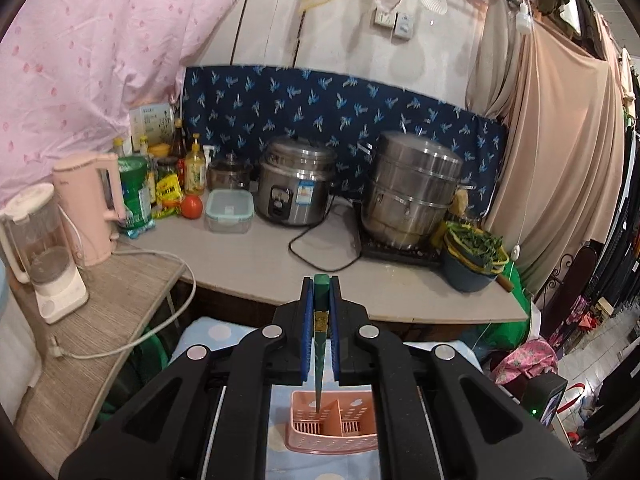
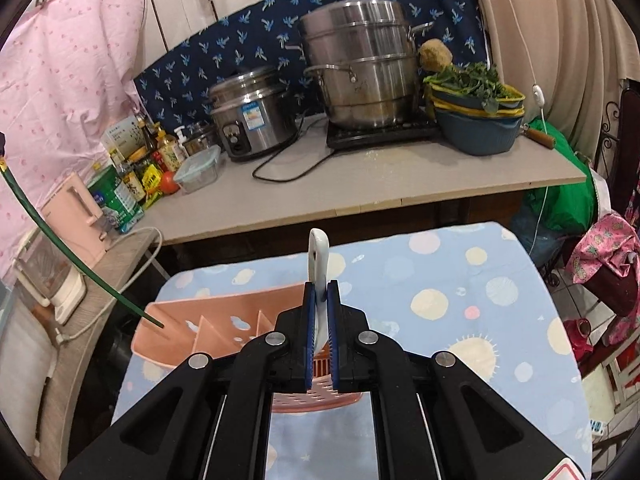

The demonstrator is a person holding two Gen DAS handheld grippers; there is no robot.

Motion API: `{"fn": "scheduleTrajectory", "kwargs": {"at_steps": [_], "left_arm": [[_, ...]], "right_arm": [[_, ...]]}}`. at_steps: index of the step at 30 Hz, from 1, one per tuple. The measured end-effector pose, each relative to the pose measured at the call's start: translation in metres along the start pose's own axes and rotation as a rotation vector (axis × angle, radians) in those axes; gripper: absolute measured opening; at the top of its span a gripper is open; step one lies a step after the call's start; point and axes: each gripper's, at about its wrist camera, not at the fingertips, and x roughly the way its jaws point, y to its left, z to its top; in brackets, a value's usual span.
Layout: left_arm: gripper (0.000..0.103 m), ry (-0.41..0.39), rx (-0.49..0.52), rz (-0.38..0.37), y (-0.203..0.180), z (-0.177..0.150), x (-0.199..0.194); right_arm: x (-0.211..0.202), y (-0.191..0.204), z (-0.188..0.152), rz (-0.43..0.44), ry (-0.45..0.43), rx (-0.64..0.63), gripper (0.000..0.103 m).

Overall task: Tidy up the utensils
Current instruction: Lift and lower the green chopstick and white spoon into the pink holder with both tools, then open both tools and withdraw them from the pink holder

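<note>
My left gripper (image 1: 321, 285) is shut on a dark green chopstick (image 1: 320, 344). The chopstick points down, its tip in the left compartment of the pink slotted utensil holder (image 1: 334, 426). In the right wrist view the same chopstick (image 2: 60, 240) slants in from the left, its tip inside the holder (image 2: 188, 336). My right gripper (image 2: 321, 286) is shut on the handle of a white utensil (image 2: 318, 268), held upright over the holder's right end; its lower end is hidden.
The holder stands on a light blue dotted cloth (image 2: 460, 300). Behind it runs a grey counter (image 2: 360, 184) with a rice cooker (image 2: 250, 120), a steel steamer pot (image 2: 360, 68), a basin of greens (image 2: 478, 120), bottles and a pink kettle (image 1: 90, 204).
</note>
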Motion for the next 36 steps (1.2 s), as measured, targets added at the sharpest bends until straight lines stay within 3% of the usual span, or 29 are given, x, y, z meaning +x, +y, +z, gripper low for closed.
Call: {"fn": "scheduleTrajectory", "kwargs": {"at_steps": [7, 11, 12, 14, 16, 22, 26, 36], "left_arm": [[0.007, 0.071, -0.002, 0.014, 0.009, -0.025, 0.033], [0.009, 0.078, 0.01, 0.021, 0.008, -0.033, 0.037], [0.011, 0.077, 0.012, 0.027, 0.008, -0.035, 0.037], [0.03, 0.072, 0.014, 0.036, 0.008, -0.038, 0.034], [0.038, 0.062, 0.02, 0.048, 0.008, -0.041, 0.029], [0.045, 0.067, 0.022, 0.063, 0.016, -0.054, 0.007], [0.052, 0.083, 0.015, 0.072, 0.024, -0.071, -0.013], [0.052, 0.205, 0.049, 0.109, 0.043, -0.159, -0.063]], "right_arm": [[0.025, -0.002, -0.015, 0.003, 0.053, 0.008, 0.007], [0.023, -0.002, -0.017, -0.009, 0.037, -0.001, 0.009], [0.021, -0.002, -0.017, -0.01, 0.035, 0.0, 0.009], [0.016, -0.003, -0.018, -0.008, 0.031, 0.007, 0.009], [0.008, -0.005, -0.021, -0.01, 0.024, 0.007, 0.01], [-0.025, -0.009, -0.037, -0.002, 0.017, 0.014, 0.018], [-0.053, -0.01, -0.057, 0.005, 0.017, 0.016, 0.02], [-0.117, -0.013, -0.144, -0.003, 0.084, -0.007, 0.023]]}}
